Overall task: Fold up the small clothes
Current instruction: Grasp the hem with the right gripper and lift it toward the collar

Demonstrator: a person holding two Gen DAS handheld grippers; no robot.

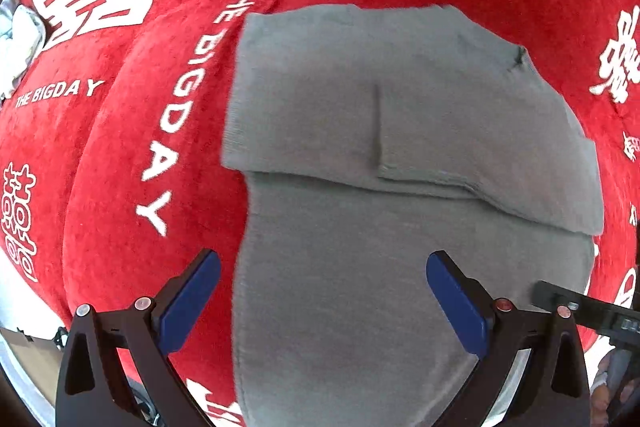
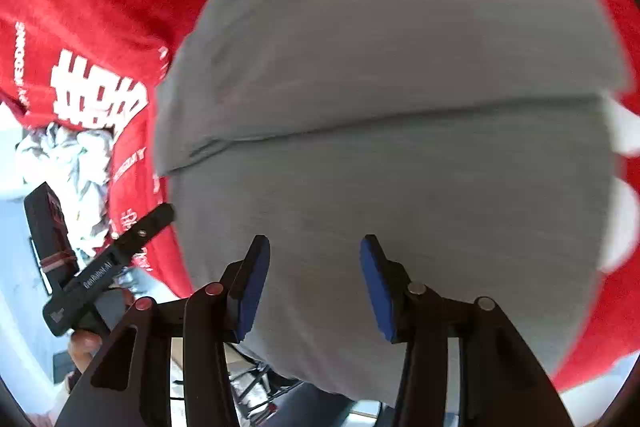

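At the far left edge of the red plush cloth with white lettering and large white characters (image 1: 120, 155), which covers the work surface, lies a crumpled heap of pale grey-white fabric (image 2: 76, 171), resting partly off the cloth on a light surface. The words "THE BIGDAY" run in white along a raised fold of the red cloth just left of the garment.

The grey knitted garment (image 1: 400, 115) lies flat on the middle of the red cloth. Its upper part is folded down over the lower part, so a straight folded edge crosses it from left to right, with a short seam standing up from that edge near the middle. In the right wrist view the same garment (image 2: 380, 67) fills most of the picture, blurred.

The left gripper with black arms and blue pads (image 1: 324, 303) points down over the lower half of the garment, its jaws spread wide and nothing between them; its left pad hangs over the red cloth, its right pad over the grey knit. The right gripper, of the same build (image 2: 316, 287), stands over the garment's near edge with jaws partly apart and empty, the pads clear of the fabric.
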